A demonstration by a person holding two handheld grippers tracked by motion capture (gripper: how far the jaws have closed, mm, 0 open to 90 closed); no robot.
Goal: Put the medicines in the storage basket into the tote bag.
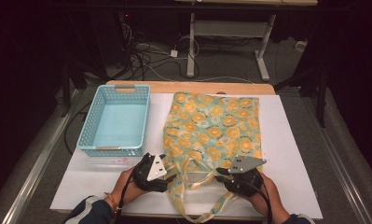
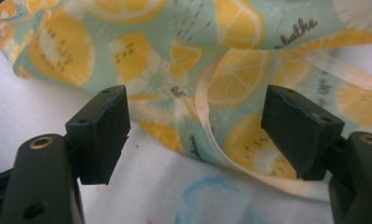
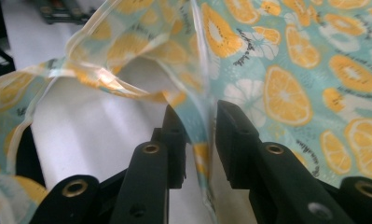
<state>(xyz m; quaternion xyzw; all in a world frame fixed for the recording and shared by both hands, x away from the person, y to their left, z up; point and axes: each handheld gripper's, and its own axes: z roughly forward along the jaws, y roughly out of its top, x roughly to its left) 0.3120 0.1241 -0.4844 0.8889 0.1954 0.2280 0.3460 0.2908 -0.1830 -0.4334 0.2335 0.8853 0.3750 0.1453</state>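
A tote bag (image 1: 211, 126) printed with yellow citrus slices on mint green lies flat on the white table (image 1: 291, 158), its handles (image 1: 197, 179) toward the near edge. My left gripper (image 1: 171, 178) is at the bag's near left corner, open, with the bag's edge (image 2: 141, 51) and a handle strap (image 2: 211, 140) lying between its jaws but untouched. My right gripper (image 1: 219, 173) is at the near right side of the bag's mouth. In the right gripper view it (image 3: 200, 121) is shut on a raised fold of the bag's fabric (image 3: 286, 70), beside a lifted strap (image 3: 95, 79).
An empty light-blue plastic basket (image 1: 110, 149) stands on the table left of the bag. Bare white tabletop lies right of the bag and along the near left edge. Cables and a desk frame (image 1: 230, 32) are on the floor beyond the table.
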